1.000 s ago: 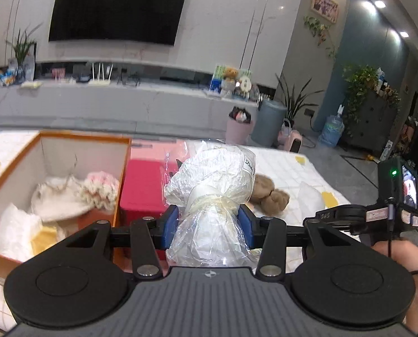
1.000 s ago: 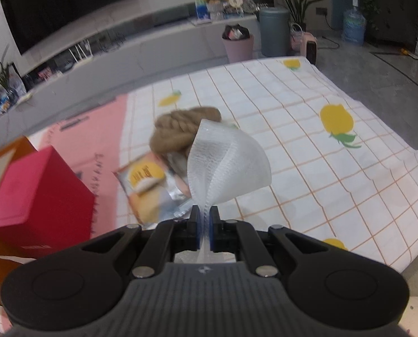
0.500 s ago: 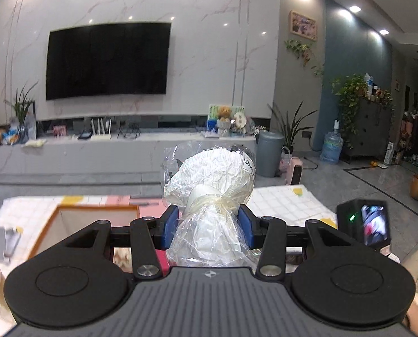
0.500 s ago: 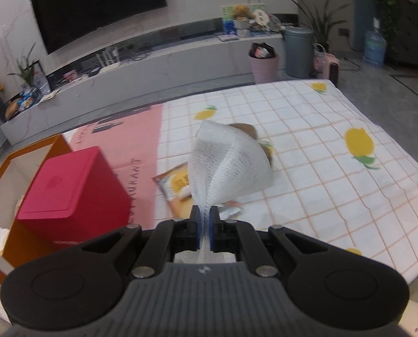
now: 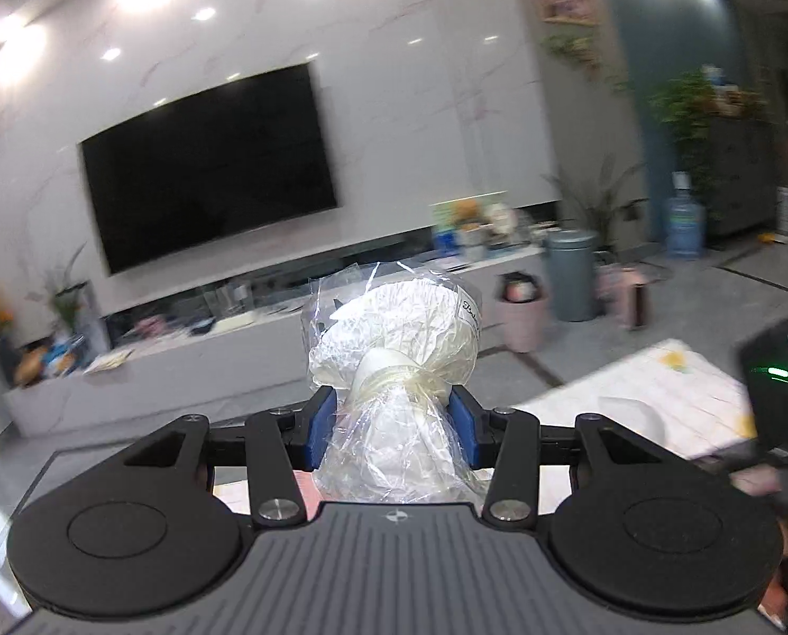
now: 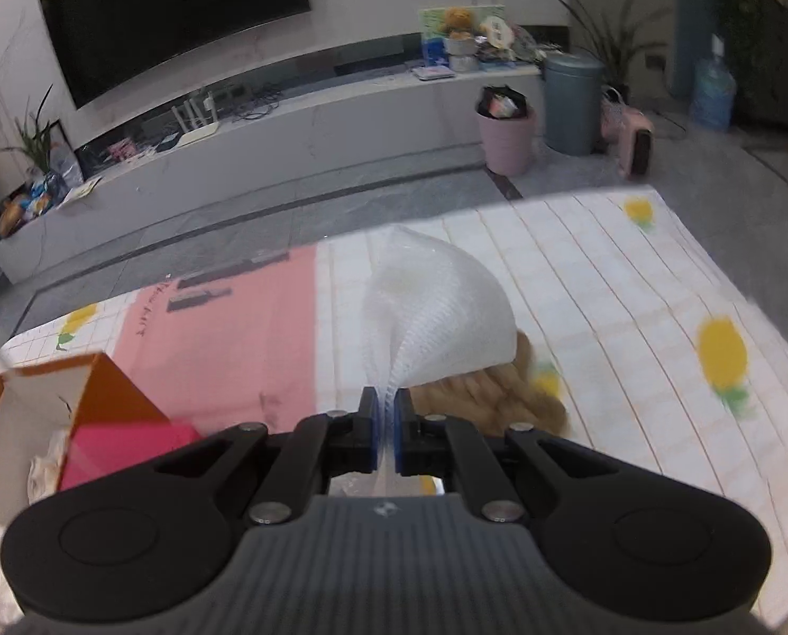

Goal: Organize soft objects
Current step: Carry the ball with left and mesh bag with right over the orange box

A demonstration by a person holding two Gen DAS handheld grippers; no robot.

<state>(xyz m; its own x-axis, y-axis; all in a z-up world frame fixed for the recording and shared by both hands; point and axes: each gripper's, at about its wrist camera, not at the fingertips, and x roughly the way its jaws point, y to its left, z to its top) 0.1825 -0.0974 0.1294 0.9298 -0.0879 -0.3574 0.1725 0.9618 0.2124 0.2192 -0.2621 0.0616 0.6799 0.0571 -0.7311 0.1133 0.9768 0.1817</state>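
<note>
Jaws pinching white mesh (image 6: 436,312), left gripper (image 5: 393,426) — clamped on bagged bundle (image 5: 394,349)

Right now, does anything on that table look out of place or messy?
Nothing is spilled or broken. The one oddity: a pink box sits tilted against the orange box's wall instead of flat. The brown plush just lies loose on the tablecloth.

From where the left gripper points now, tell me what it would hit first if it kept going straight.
The left gripper, shut on the plastic-wrapped white bundle, points level across the room. Its line looks free over open floor until the low white TV console under the television; depth is hard to judge.
</note>
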